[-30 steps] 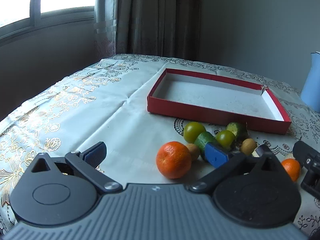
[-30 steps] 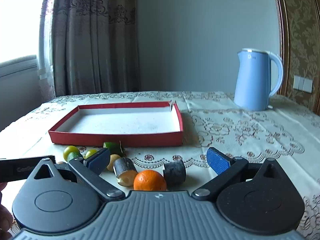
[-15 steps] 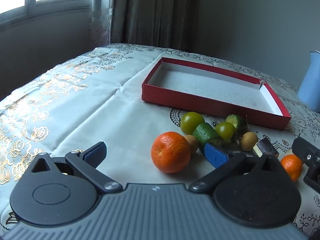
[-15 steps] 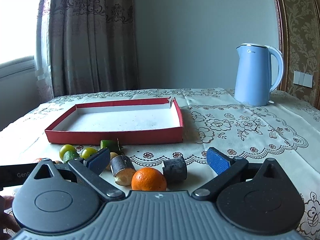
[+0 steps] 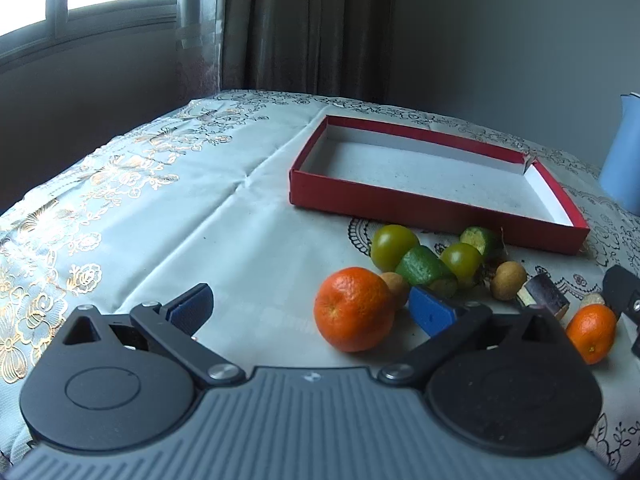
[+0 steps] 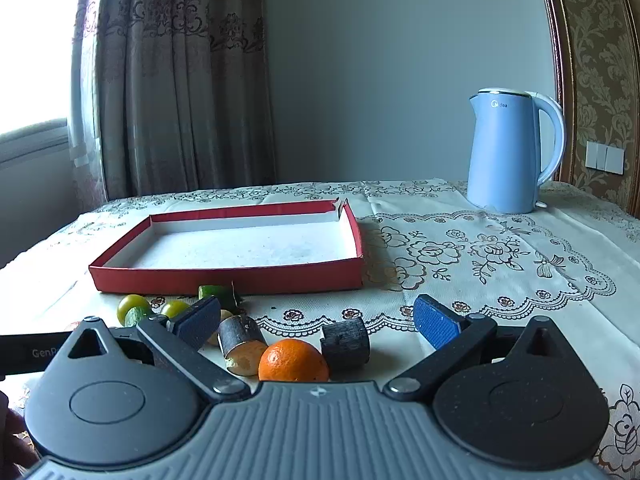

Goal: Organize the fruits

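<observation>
- Left hand-held gripper [image 5: 310, 306] hovers low over the bench [image 5: 224, 232], jaws apart and holding nothing, with the big orange [image 5: 354, 309] between its pads, nearer the right one.
- Right hand-held gripper [image 6: 316, 322] hangs at the near edge, jaws also apart and empty; the small orange [image 6: 293, 361] lies just in front of its body, between the fingers.
- The fruit sits in a loose cluster on the cloth just near of the red tray [image 6: 224, 276], which holds nothing yet.
- Judgement: the step in hand is a first pick. To do it well, the left gripper should shift right to centre the big orange, drop until the pads bracket its widest part, then close gently; round fruit rolls if nudged off-centre.
- The brown fruit [image 5: 396, 288] touching the big orange on its far side may get pushed, so a straight approach is safer than a sweep.
- Counted across both views: two oranges, two green-yellow tomatoes [image 5: 394, 247], two green cut pieces [image 5: 424, 270], two dark cut stubs [image 6: 345, 342], at least two small brown fruits; a further pale one by the right edge is too hidden to be sure of.
- One tray, one blue kettle [image 6: 510, 152] far right, well apart from the fruit.
</observation>
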`<state>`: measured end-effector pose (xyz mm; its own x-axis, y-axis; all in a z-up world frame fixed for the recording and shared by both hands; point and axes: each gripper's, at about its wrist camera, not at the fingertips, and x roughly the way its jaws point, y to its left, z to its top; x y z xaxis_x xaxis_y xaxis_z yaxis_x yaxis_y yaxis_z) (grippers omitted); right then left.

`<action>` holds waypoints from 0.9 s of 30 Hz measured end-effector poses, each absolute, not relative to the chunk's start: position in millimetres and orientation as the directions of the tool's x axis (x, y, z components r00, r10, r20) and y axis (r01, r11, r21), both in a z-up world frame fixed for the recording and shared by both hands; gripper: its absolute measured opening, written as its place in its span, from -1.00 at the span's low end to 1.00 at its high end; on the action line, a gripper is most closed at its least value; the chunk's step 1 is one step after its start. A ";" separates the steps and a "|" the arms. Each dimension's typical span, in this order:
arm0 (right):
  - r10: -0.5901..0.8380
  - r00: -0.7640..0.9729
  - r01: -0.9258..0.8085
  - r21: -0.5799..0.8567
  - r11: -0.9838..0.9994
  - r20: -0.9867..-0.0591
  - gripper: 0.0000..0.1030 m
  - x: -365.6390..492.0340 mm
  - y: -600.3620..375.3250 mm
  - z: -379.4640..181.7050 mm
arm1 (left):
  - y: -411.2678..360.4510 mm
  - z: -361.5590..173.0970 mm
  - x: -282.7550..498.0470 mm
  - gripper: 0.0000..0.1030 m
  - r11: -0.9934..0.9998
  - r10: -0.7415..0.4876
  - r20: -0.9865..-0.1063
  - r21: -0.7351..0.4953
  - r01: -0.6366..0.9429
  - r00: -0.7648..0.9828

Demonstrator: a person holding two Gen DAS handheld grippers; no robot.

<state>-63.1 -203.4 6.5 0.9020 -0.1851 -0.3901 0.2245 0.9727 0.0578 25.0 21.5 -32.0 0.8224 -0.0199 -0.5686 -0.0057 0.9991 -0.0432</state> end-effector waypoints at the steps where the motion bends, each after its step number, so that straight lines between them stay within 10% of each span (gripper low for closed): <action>1: -0.182 0.904 0.222 0.063 0.973 -0.386 1.00 -64.1 -204.8 6.6 | 23.0 -32.5 24.9 1.00 0.999 -0.018 -0.569 -0.044 -0.009 0.822; 27: -0.118 0.931 0.144 0.050 0.988 -0.347 1.00 -72.1 -215.0 7.7 | 25.9 -38.5 11.5 1.00 1.000 -0.009 -0.513 0.020 0.022 0.858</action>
